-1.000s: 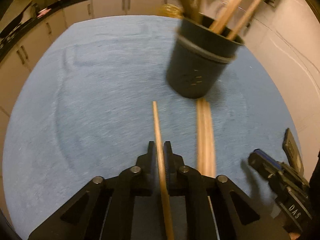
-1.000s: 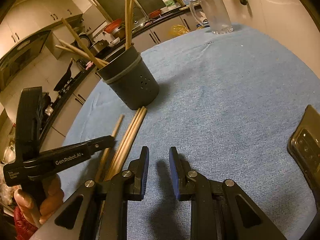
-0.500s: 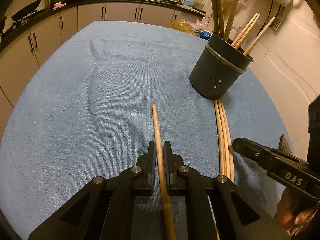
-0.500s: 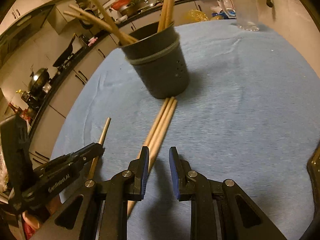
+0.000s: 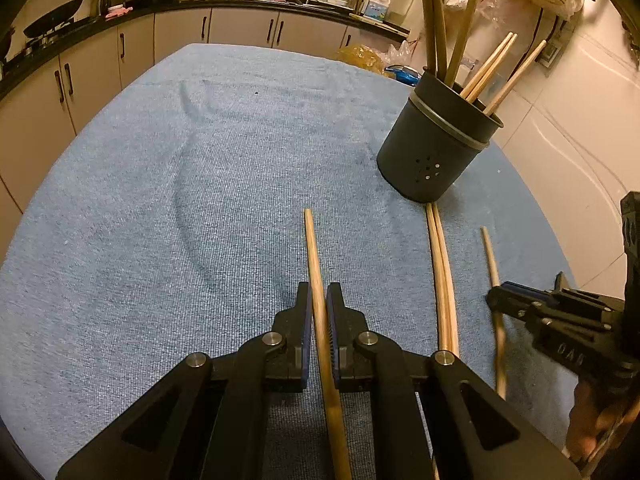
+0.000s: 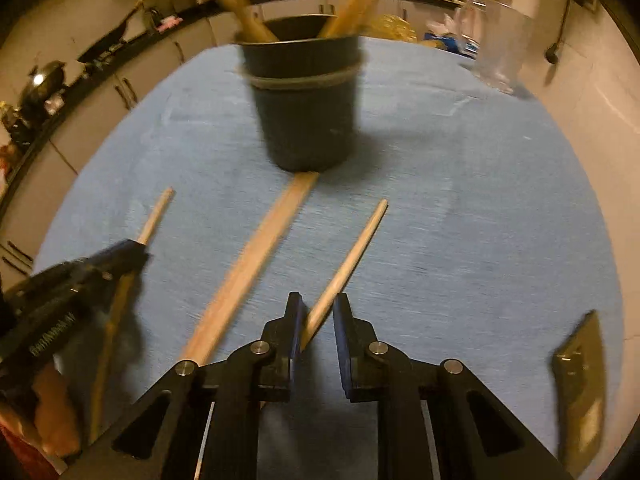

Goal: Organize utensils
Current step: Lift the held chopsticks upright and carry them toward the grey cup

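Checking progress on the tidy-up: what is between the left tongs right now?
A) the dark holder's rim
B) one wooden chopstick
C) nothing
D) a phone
B: in the left wrist view the left tongs are closed on a single chopstick that points out over the blue cloth.

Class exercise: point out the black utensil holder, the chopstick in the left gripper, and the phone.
black utensil holder (image 5: 430, 160), left wrist view, perforated side wall.
chopstick (image 5: 314, 256), left wrist view, bare shaft.
phone (image 6: 580, 384), right wrist view, its back.
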Demonstrator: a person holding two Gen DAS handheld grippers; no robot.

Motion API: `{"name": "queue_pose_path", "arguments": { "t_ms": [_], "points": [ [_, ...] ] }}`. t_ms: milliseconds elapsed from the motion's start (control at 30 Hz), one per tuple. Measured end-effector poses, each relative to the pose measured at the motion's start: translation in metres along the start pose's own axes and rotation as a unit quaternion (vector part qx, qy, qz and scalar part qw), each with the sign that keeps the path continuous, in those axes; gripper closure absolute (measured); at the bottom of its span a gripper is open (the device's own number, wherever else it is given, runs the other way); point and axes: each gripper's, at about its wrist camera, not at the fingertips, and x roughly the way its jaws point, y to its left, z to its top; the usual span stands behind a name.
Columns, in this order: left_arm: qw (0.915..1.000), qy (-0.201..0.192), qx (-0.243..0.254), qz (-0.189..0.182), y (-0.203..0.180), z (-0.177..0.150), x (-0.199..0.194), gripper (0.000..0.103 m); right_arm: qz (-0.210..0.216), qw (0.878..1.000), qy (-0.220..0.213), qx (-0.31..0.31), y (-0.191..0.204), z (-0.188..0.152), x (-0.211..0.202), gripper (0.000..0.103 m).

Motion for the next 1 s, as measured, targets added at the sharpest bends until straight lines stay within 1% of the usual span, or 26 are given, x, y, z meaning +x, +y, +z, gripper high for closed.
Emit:
{"name": "queue_pose_path", "arguments": {
  "t_ms": [133, 267, 333, 467, 500, 600, 667, 700, 733, 867, 1000],
  "points": [
    [1.0000, 0.001, -0.002, -0.001, -0.001, 0.001, 0.001, 0.094, 0.028, 0.999, 0.016, 0.038, -0.031, 0.002, -0.002, 0.086],
    [1.0000, 0.001, -0.003, -0.002, -0.002, 0.002, 0.002, 0.094, 0.042, 0.996, 0.030, 0.077, -0.050, 0.013, 0.003, 0.086],
    [1.0000, 0.000, -0.002, -0.001, -0.002, 0.003, 0.002, 0.094, 0.043, 0.995, 0.032, 0.089, -0.053, 0.019, 0.006, 0.085],
    [1.0000, -0.001, -0.001, 0.000, -0.003, 0.002, 0.003, 0.095, 0.032, 0.995, 0.035, 0.087, -0.049, 0.031, 0.010, 0.086],
    [1.0000, -0.001, -0.001, -0.001, -0.003, 0.002, 0.004, 0.095, 0.030, 0.996, 0.032, 0.083, -0.047, 0.031, 0.011, 0.090],
    [1.0000, -0.002, -0.002, -0.003, -0.003, 0.003, 0.004, 0.096, 0.047, 0.996, 0.018, 0.077, -0.038, 0.025, 0.008, 0.093],
    [1.0000, -0.002, -0.003, -0.004, -0.003, 0.003, 0.005, 0.096, 0.075, 0.994, 0.010, 0.080, -0.034, 0.020, 0.007, 0.095],
    [1.0000, -0.002, -0.004, -0.005, -0.003, 0.004, 0.005, 0.096, 0.092, 0.992, 0.007, 0.081, -0.032, 0.017, 0.005, 0.095],
    [1.0000, -0.002, -0.004, -0.006, -0.003, 0.004, 0.006, 0.096, 0.099, 0.992, 0.002, 0.079, -0.028, 0.015, 0.003, 0.095],
    [1.0000, -0.003, -0.007, -0.007, -0.002, 0.004, 0.006, 0.096, 0.108, 0.991, -0.028, 0.074, -0.025, 0.012, -0.008, 0.095],
    [0.9999, -0.011, -0.010, -0.006, -0.001, 0.005, 0.003, 0.097, 0.128, 0.986, -0.063, 0.081, -0.026, 0.002, -0.028, 0.095]
  ]
}}
